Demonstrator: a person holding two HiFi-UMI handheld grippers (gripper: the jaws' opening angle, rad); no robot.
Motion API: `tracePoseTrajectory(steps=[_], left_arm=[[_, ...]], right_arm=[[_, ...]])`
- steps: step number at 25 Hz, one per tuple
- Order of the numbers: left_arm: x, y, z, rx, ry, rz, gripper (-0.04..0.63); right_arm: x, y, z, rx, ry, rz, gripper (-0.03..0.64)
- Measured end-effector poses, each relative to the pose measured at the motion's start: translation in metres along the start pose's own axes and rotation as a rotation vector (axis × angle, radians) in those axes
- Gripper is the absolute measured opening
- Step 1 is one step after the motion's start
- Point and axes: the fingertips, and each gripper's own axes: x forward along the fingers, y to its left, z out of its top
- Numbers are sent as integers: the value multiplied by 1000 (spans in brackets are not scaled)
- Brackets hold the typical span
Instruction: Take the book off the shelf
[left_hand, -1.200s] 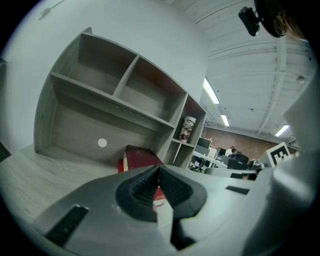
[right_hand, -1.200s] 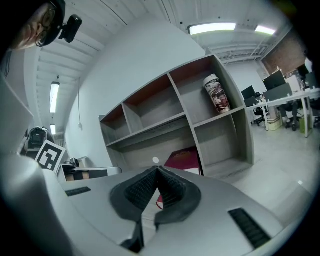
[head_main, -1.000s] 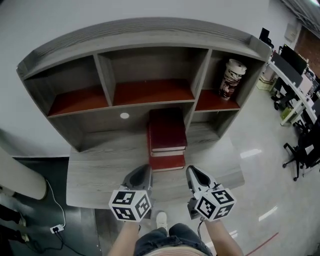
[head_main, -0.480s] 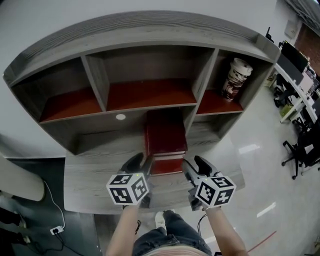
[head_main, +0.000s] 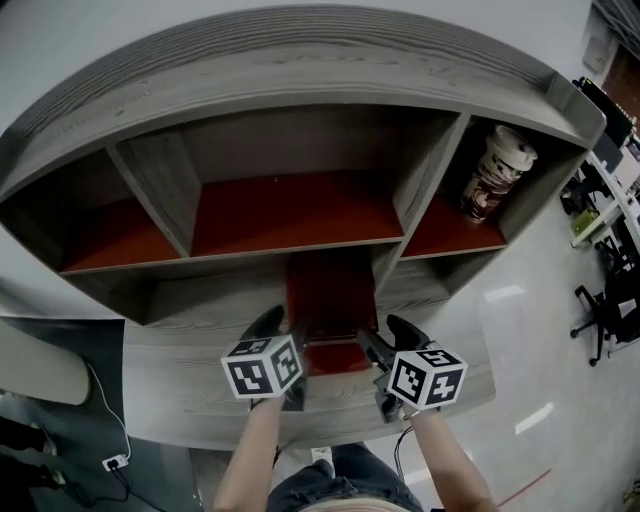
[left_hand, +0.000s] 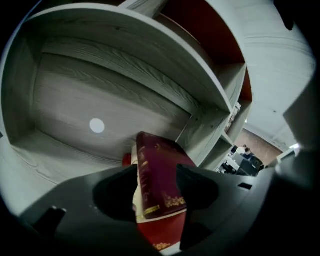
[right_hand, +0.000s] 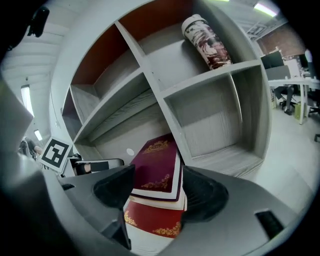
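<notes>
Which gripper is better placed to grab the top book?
Left, probably: the left gripper, jaws just opened, straddles the top book at its spine edge. The right gripper, also just opened, straddles only a cover corner.

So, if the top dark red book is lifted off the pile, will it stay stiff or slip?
Probably stiff: the top book shows a hard cover over a thick page block. Likely heavy too. Its smooth cover may slide on the red book beneath.

My fingers (right_hand: 202, 196) cover the book stack's (head_main: 328, 295) near corners; the cup's (head_main: 497, 172) print is too small for me to read.
</notes>
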Motion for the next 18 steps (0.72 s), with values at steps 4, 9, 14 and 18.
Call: tracePoseTrajectory(steps=[4,9,14,18], left_arm=[[18,9,-4,-26,41,19,218],[30,12,-3,-59,63,23,219],[37,12,1,-75,73,20,224],[40,10,0,-97,79,6,224]], right_arm=[[20,-11,1,18,39,4,295],[38,-15,4,23,70,11,296],[49,-15,4,23,93,14,296],[54,-13,0,25,114,27,296]])
